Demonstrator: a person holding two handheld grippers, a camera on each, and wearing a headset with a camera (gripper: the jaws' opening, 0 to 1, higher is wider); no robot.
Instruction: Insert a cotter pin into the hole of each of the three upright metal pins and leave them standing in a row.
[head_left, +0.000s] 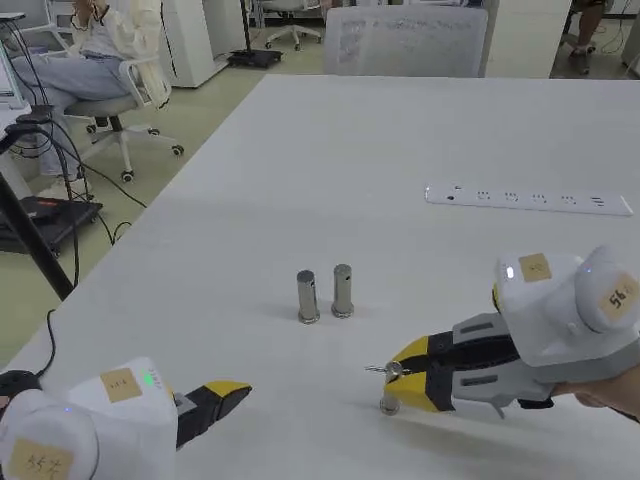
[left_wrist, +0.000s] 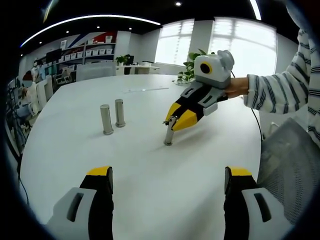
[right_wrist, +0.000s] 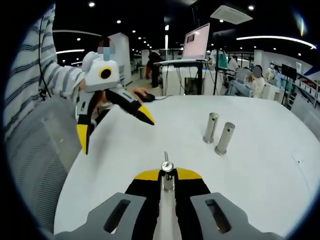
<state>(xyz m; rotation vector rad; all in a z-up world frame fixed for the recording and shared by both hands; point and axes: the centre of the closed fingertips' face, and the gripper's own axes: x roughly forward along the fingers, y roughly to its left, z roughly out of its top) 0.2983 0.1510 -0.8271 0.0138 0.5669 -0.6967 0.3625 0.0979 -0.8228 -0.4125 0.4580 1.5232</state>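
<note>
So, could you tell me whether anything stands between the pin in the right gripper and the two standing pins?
Nothing visible does: only bare table lies between the held pin and the two standing pins.

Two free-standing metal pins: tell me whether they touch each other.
Apart. The head view shows a strip of bare table between the left pin and the right pin.

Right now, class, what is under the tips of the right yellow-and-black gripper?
A short upright metal pin stands on the white table under the yellow-and-black right gripper, whose fingers close at its top. A thin cotter pin pokes out there. The fingers cover the pin's hole.
</note>
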